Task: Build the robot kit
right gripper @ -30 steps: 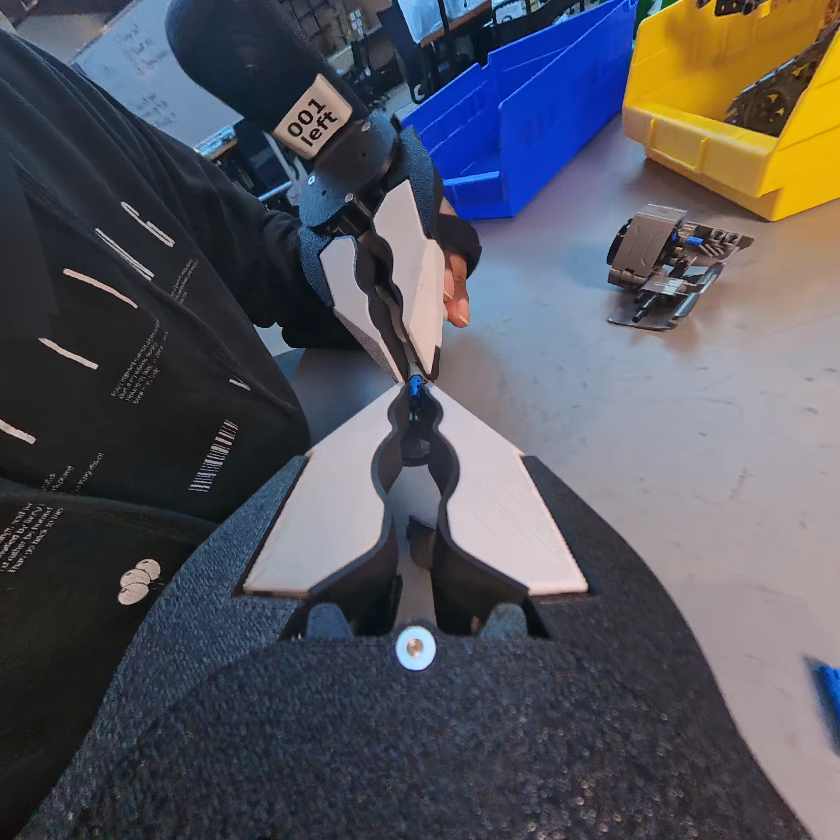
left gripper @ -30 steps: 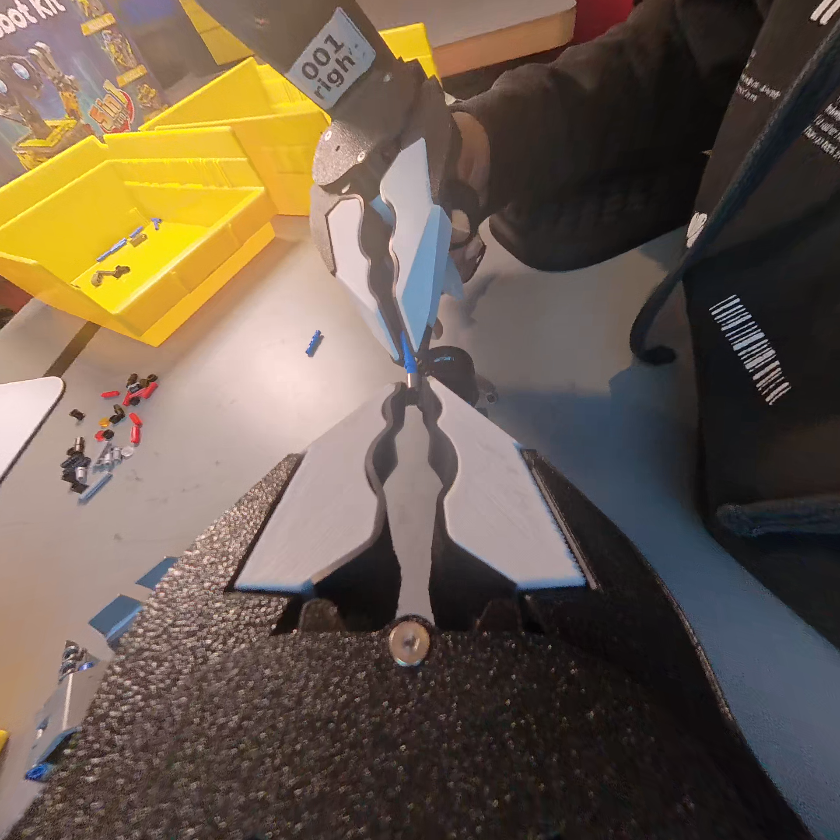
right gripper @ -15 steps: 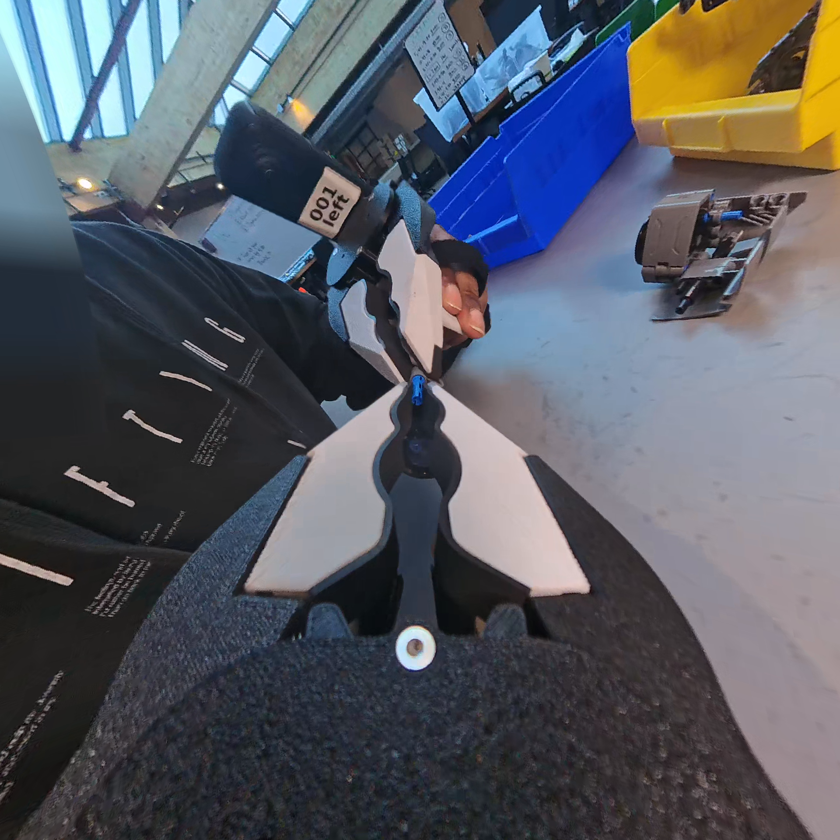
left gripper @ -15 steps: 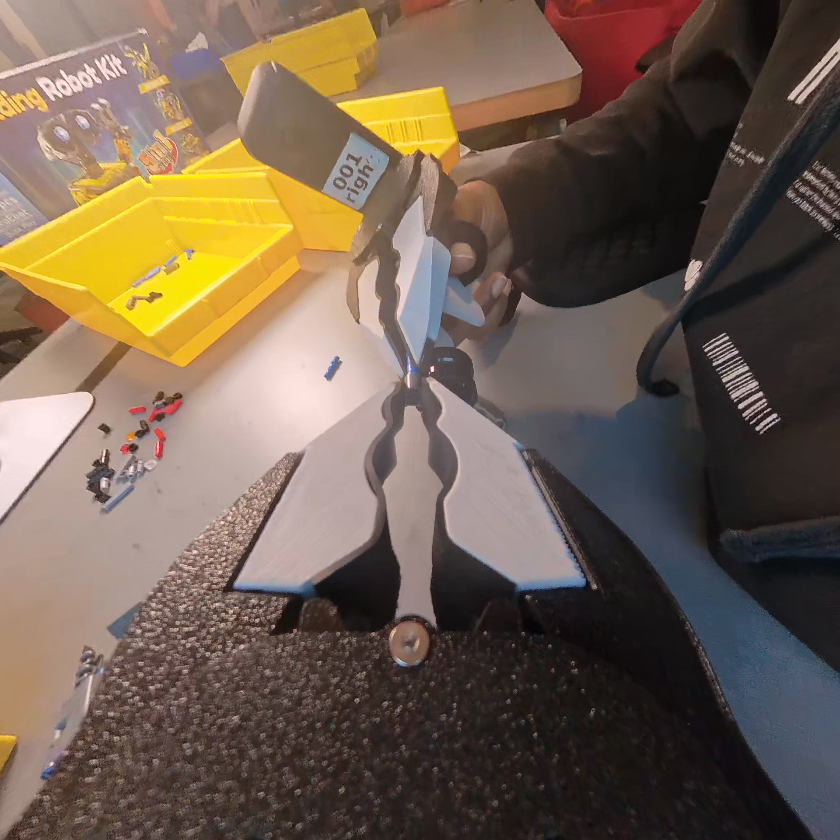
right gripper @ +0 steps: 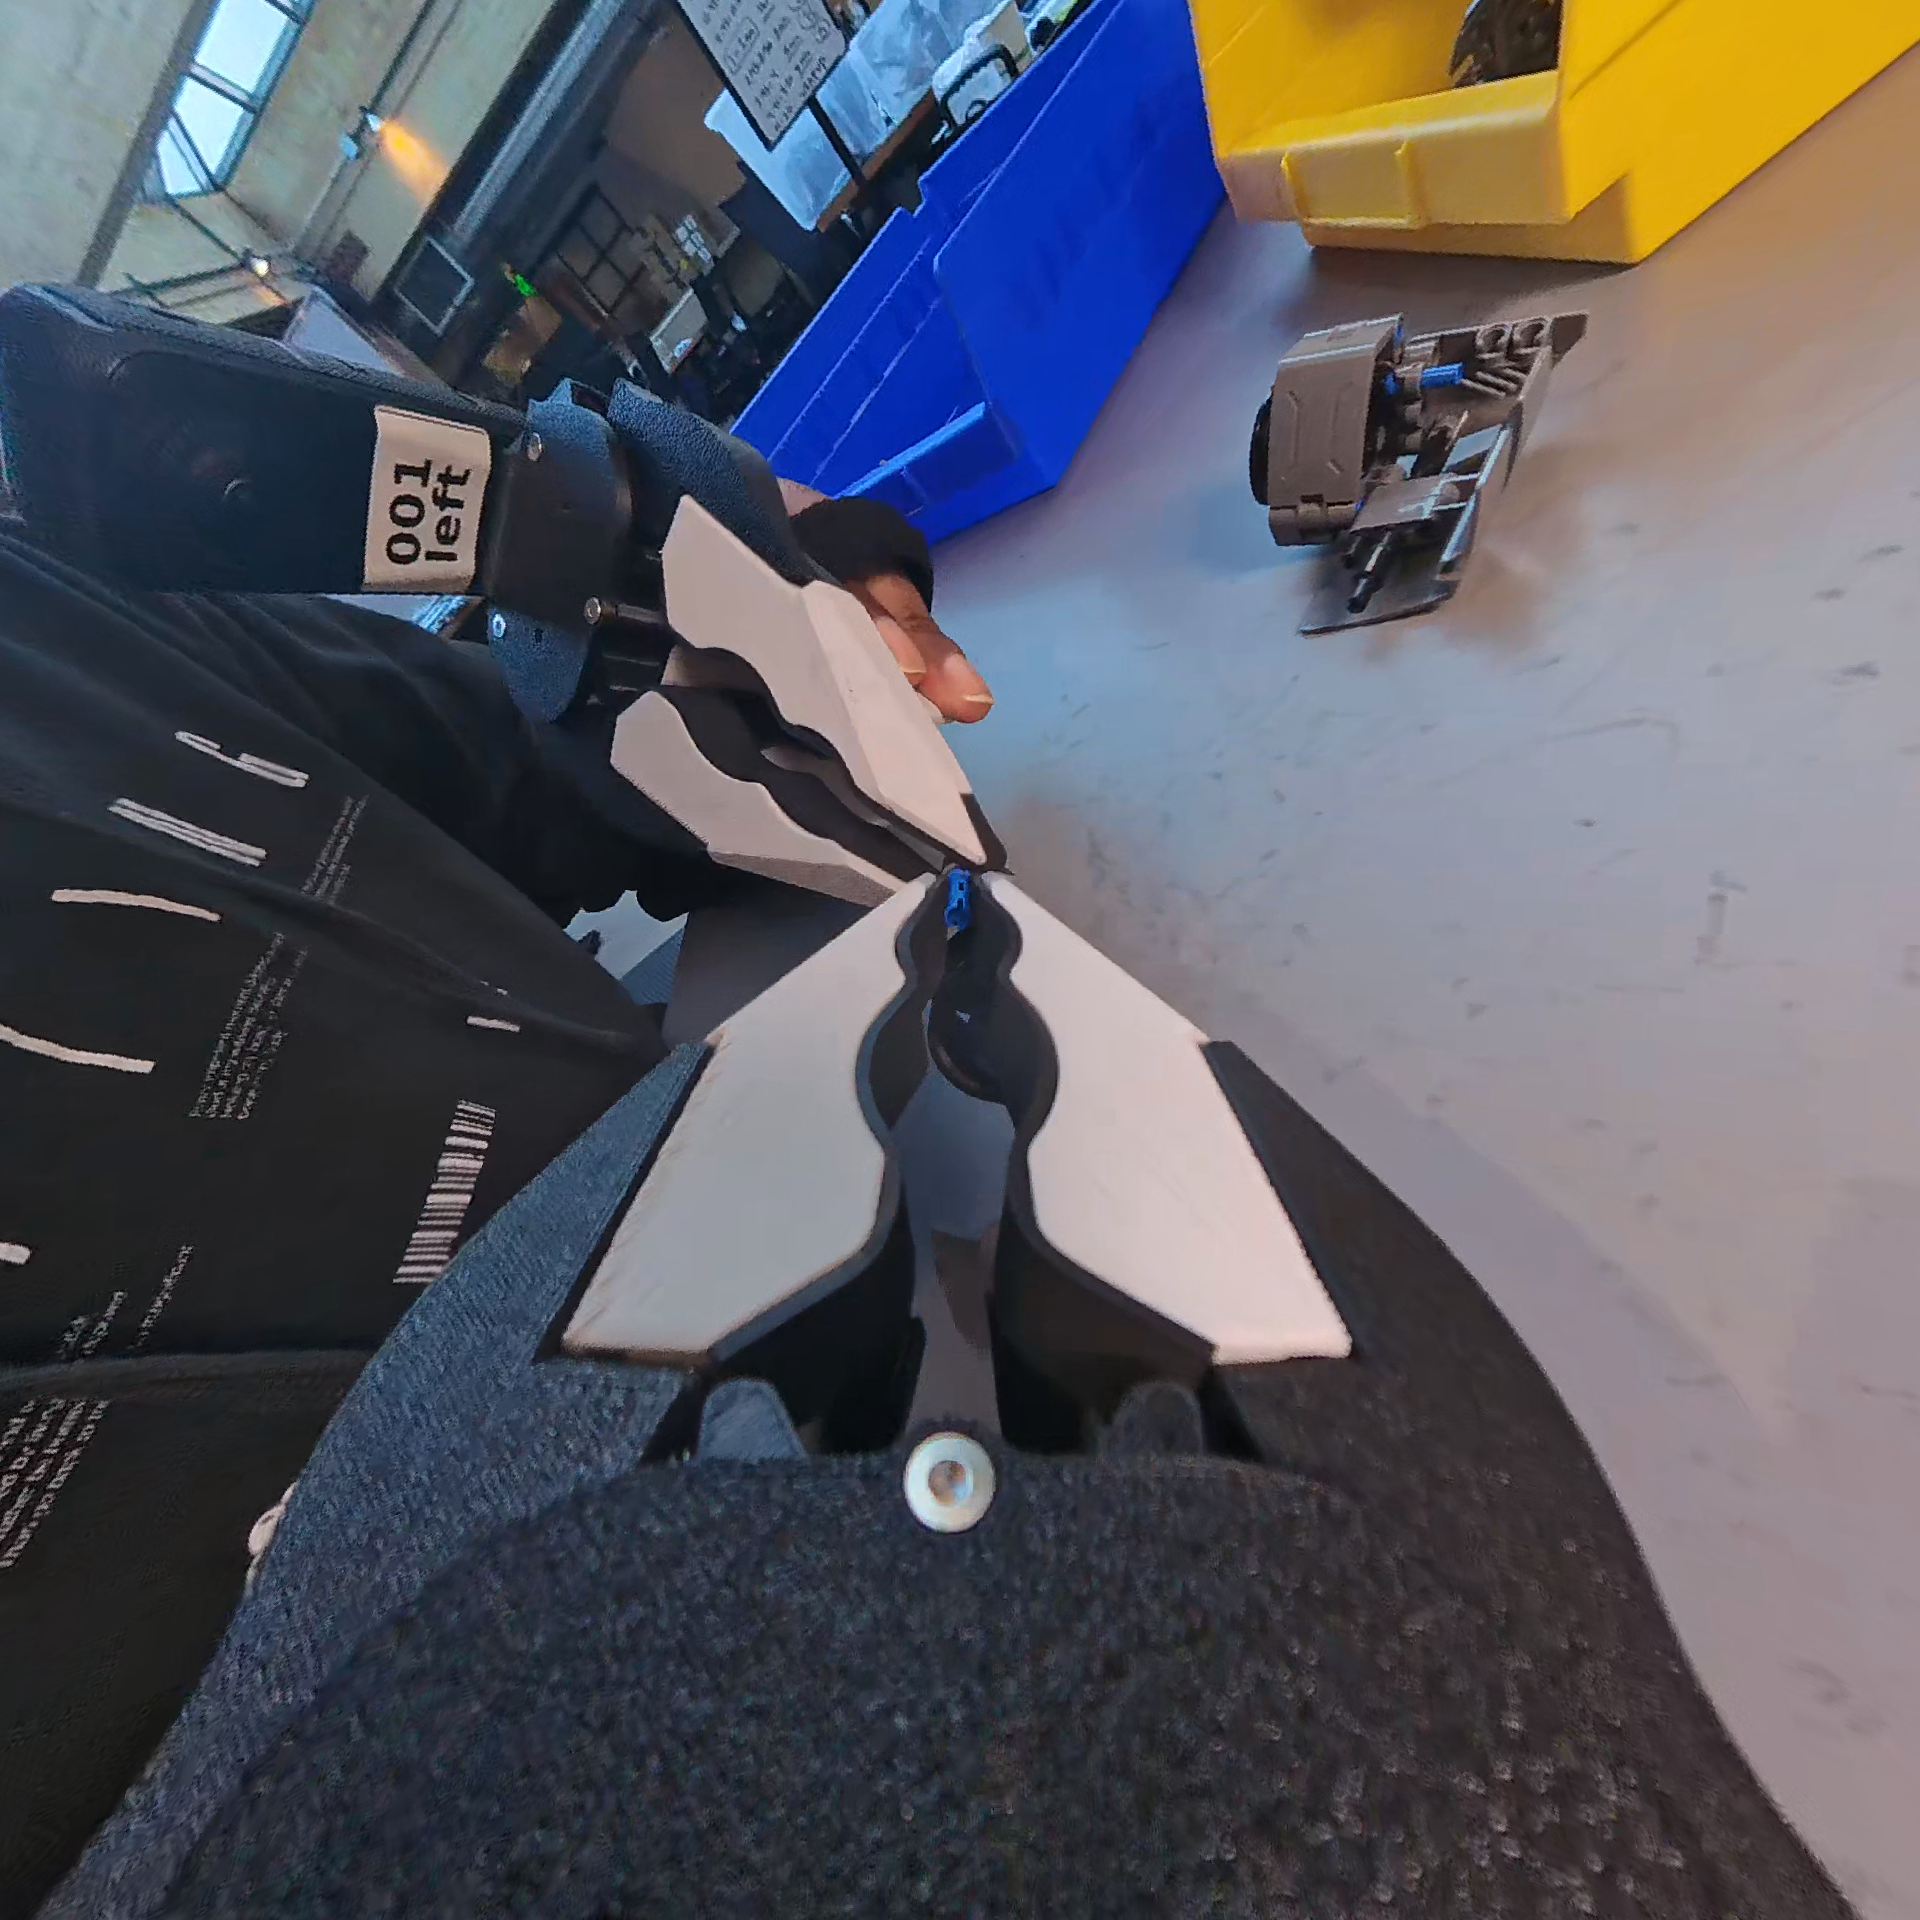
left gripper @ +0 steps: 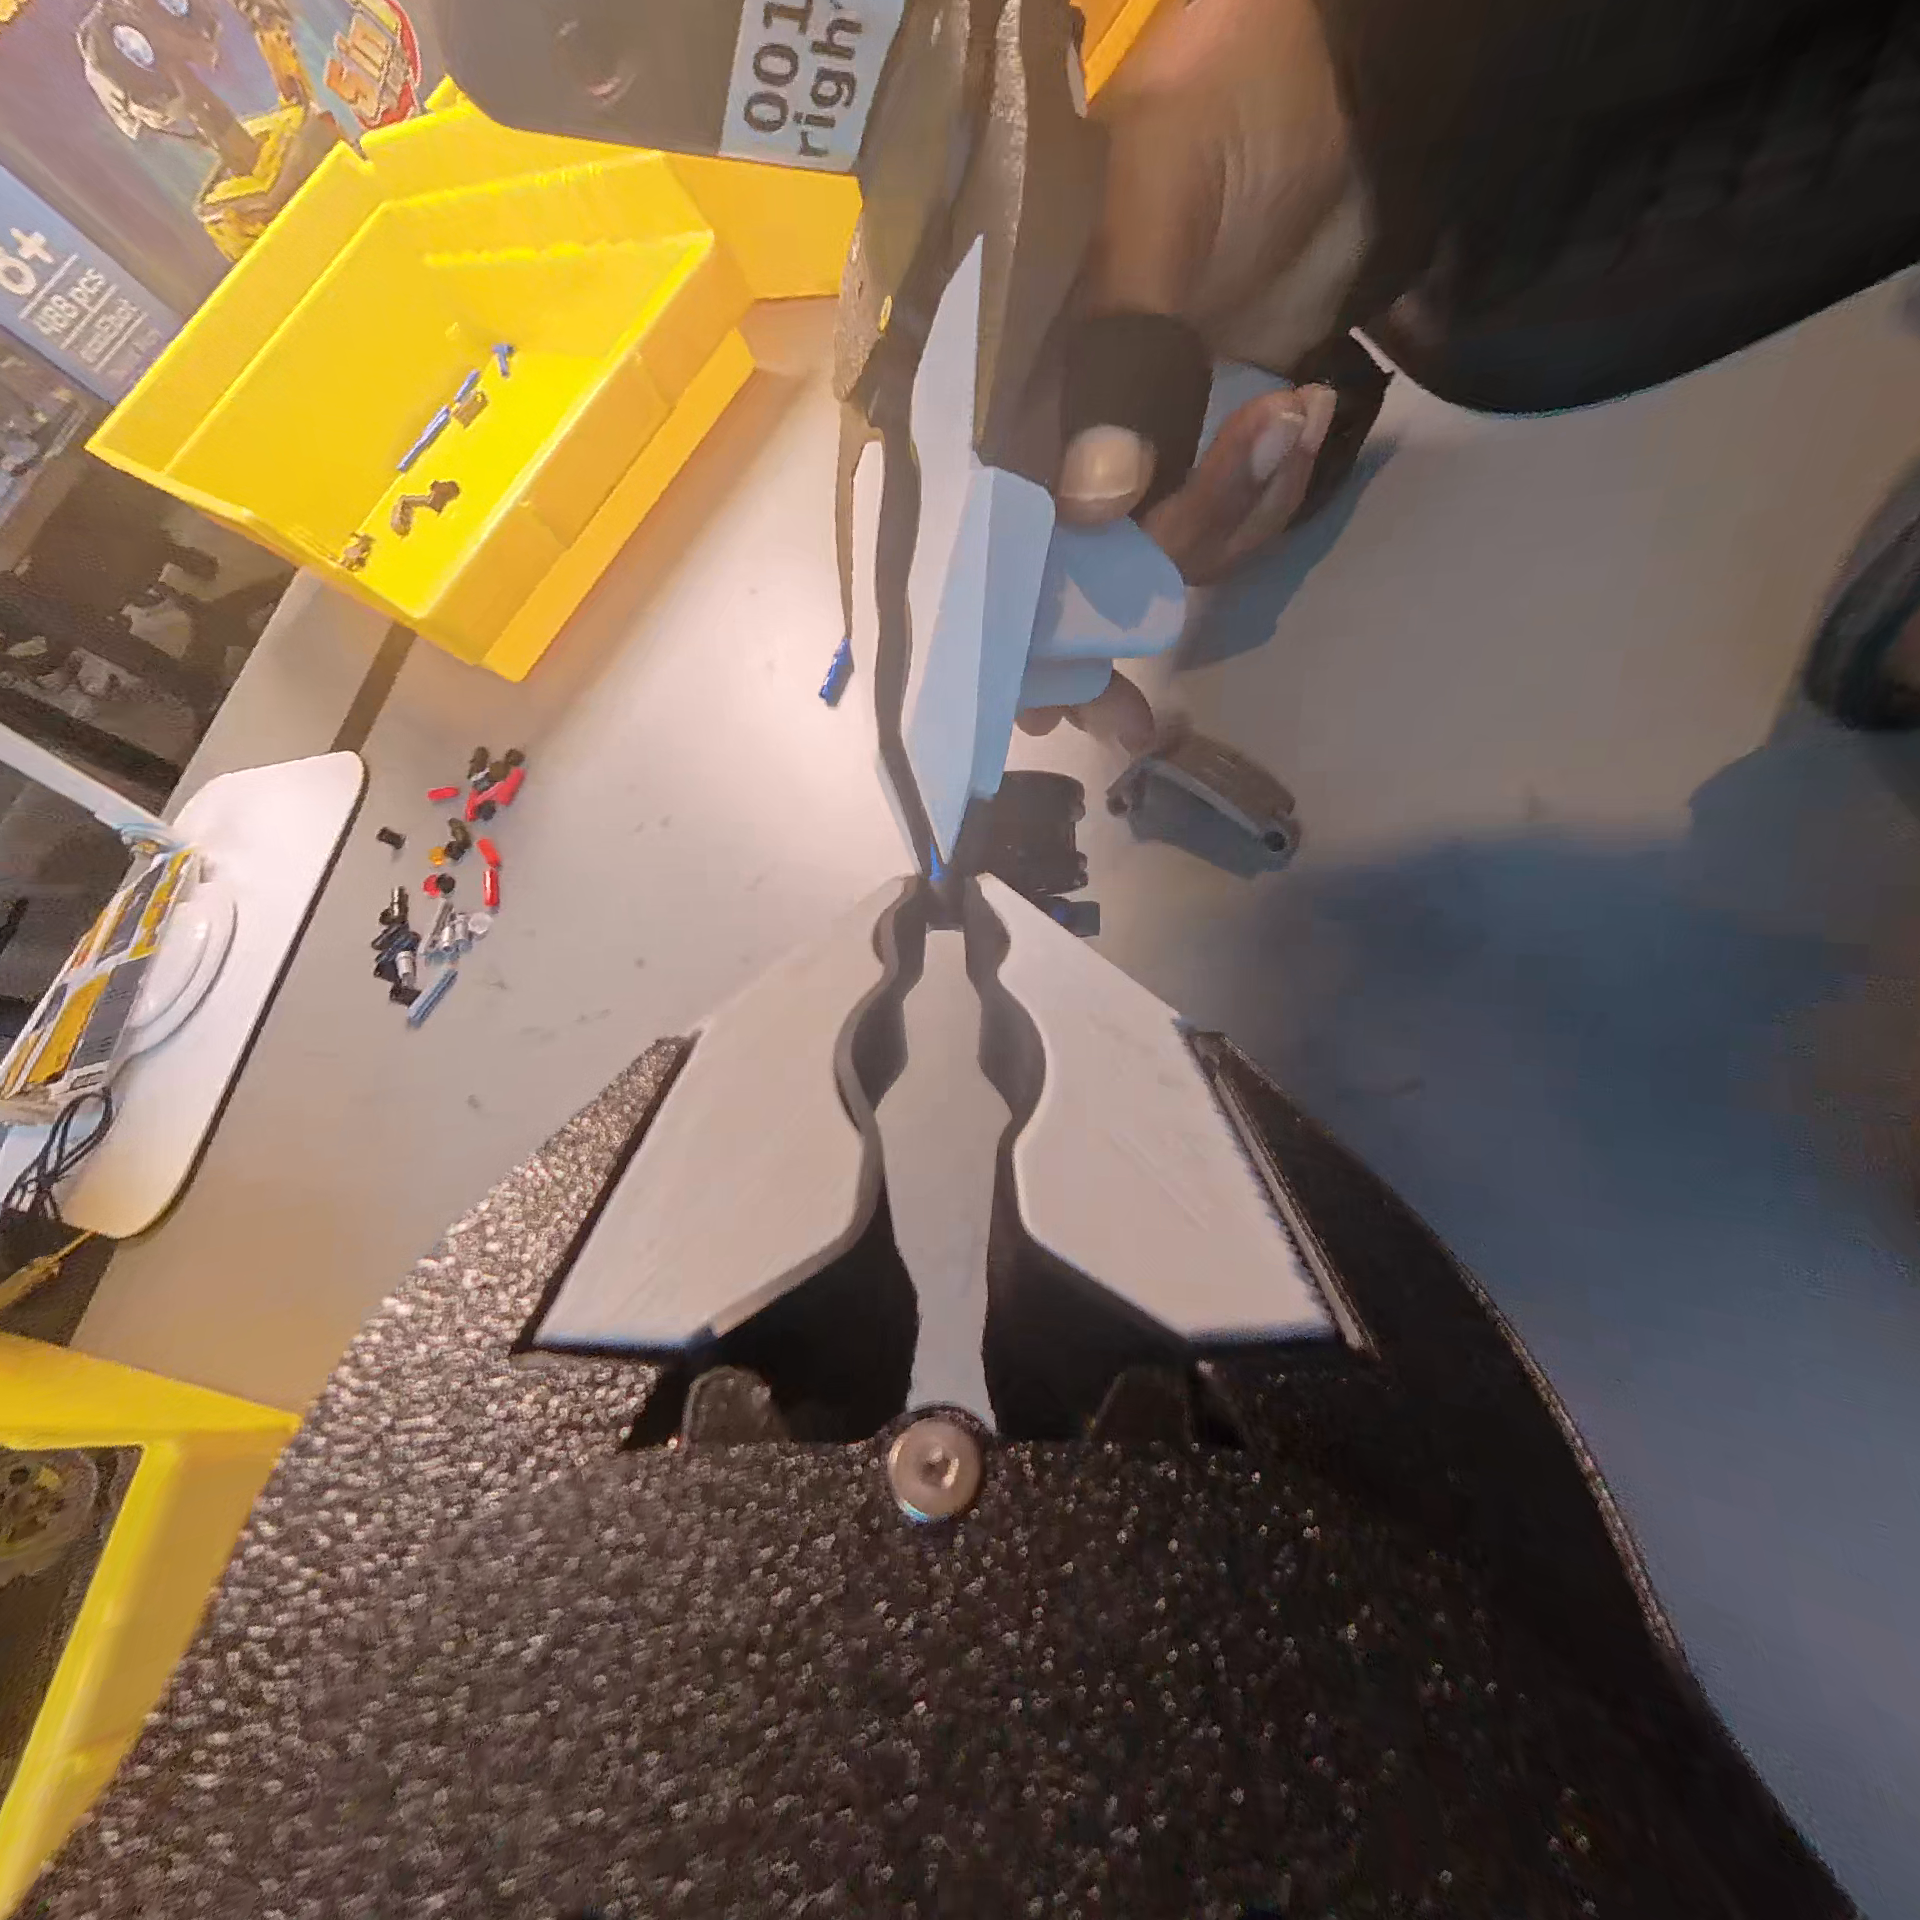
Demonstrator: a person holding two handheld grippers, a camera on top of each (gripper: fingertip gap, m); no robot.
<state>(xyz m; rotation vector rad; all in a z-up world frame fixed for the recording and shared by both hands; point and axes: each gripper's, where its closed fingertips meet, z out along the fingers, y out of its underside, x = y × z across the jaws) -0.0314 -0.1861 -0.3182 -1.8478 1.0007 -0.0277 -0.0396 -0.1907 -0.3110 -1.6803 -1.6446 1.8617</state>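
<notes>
1. Right gripper (right gripper: pixel 954 881): fingertips pinched on a small blue pin (right gripper: pixel 956 900), held above the grey table (right gripper: pixel 1455 935).
2. Left gripper (left gripper: pixel 940 891): tips nearly closed, meeting that pin; grip unclear.
3. Yellow bin (left gripper: pixel 312 395): a few small blue and dark parts.

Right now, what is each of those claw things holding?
Left gripper: shut on something small; cannot tell what.
Right gripper: shut on a small blue pin.
</notes>
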